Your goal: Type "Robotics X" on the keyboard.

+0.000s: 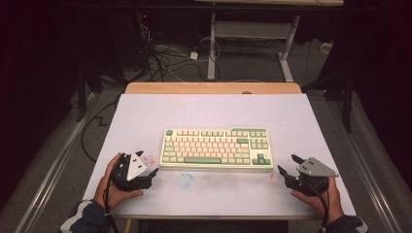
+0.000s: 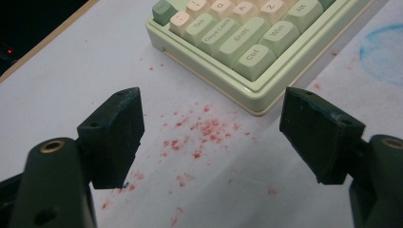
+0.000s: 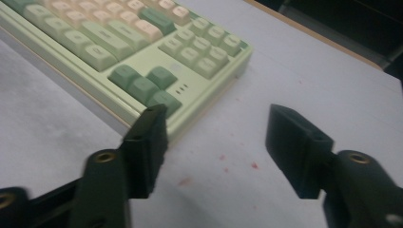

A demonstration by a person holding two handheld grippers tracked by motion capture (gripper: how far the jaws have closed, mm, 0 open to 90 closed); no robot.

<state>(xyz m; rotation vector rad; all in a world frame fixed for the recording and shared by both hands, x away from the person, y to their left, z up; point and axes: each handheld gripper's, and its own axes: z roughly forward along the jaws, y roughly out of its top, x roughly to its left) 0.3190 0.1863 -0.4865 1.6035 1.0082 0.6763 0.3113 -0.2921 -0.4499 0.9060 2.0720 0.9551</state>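
Both grippers sat low on the bench [image 1: 145,104], flanking the keyboard [image 1: 216,148], one per end. Left gripper [image 1: 148,175] was just off the kbd's near-left corner: in the left gripper view its fingers [image 2: 114,135] stood wide apart w/ nothing between them, the Ctrl-key corner [image 2: 254,59] lying ahead and a bit toward the right finger, not touching. A scatter of red specks [image 2: 204,130] on the bench lay between the fingers, and a faint blue ring stain [image 1: 185,180] sat off to the side near the kbd's front edge. Right gripper [image 1: 290,165] was at the opposite end; fingers [image 3: 292,142] apart too, empty, and the left finger in the right gripper view sat right up by the kbd's near-right corner [image 3: 190,116] by the arrow keys — contact or a hair off, couldn't tell. Read: this was the approach step, both sides lining up on the kbd's ends, no grip yet. Next move probably called for each gripper to ease inward so a finger went over and one under (or front/back of) the end edge, then close evenly on both sides; uneven timing would likely skew or slide the kbd on the smooth bench.
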